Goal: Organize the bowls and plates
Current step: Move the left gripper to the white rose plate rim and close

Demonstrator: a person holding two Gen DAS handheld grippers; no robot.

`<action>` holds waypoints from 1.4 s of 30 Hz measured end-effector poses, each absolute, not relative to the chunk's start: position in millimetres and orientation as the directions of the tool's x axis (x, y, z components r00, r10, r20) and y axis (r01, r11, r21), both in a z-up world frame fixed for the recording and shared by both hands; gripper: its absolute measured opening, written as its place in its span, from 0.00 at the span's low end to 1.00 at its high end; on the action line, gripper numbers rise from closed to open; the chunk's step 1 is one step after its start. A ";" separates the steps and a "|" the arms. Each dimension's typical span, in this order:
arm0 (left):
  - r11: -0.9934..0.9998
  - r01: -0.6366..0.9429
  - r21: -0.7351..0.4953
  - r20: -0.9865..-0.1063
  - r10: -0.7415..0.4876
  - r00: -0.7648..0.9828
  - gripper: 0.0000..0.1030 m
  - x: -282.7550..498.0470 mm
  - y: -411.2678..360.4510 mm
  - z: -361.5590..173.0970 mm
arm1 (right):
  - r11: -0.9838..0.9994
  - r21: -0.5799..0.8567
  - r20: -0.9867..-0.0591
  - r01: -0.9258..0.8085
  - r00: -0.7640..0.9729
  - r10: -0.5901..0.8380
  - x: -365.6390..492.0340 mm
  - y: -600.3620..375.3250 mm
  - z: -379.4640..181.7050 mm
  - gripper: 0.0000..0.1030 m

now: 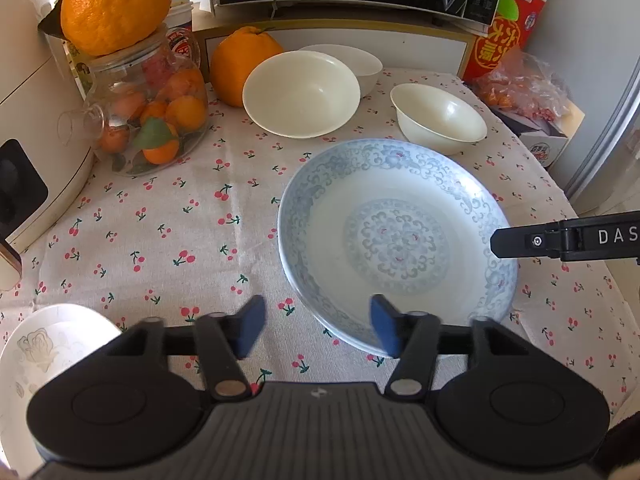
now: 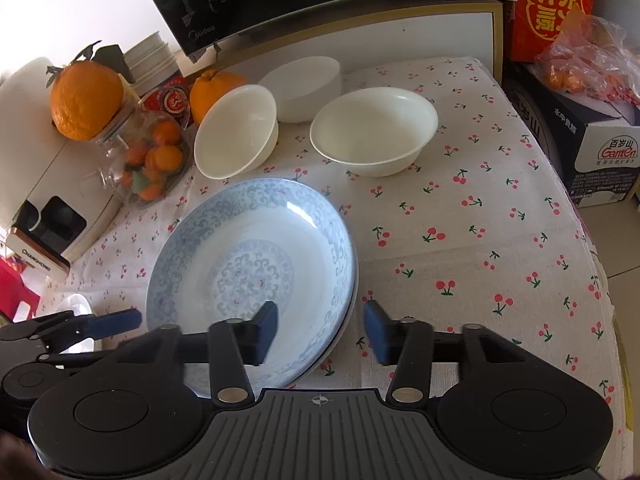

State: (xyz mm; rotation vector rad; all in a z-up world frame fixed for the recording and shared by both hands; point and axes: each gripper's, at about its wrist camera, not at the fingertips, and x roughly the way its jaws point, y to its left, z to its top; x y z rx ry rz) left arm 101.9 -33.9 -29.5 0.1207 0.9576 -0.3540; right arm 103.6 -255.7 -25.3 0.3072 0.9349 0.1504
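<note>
Blue-patterned plates [image 2: 252, 268] sit stacked mid-counter, both grippers' jaws apart and holding nothing, the left gripper [image 1: 316, 326] and right gripper [image 2: 320, 330] flanking the near rim. Three cream bowls [image 2: 374, 130] beyond remain unstacked; likely next.

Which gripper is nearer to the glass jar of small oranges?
Left. The left gripper is at the blue patterned plate's side facing the glass jar; the right gripper is at the plate's opposite side.

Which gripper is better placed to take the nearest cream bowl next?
Right, probably. The right gripper is open, and the cream bowl lies ahead of it, beyond the blue plate. The left gripper sits farther off.
</note>
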 end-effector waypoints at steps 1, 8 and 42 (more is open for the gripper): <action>0.936 0.348 -0.055 -0.817 -0.243 0.523 0.65 101.7 -33.6 -29.1 | 0.946 0.325 -0.766 0.008 0.589 0.258 103.1 -255.9 -25.3 0.53; 0.928 0.366 -0.061 -0.817 -0.257 0.516 0.92 101.7 -28.4 -24.1 | 0.943 0.331 -0.755 0.021 0.606 0.252 100.4 -254.3 -23.6 0.77; 0.965 0.261 0.002 -0.841 -0.139 0.524 0.97 109.3 137.3 -22.0 | 0.874 0.387 -0.709 -0.295 0.510 0.486 76.8 -88.5 -17.4 0.89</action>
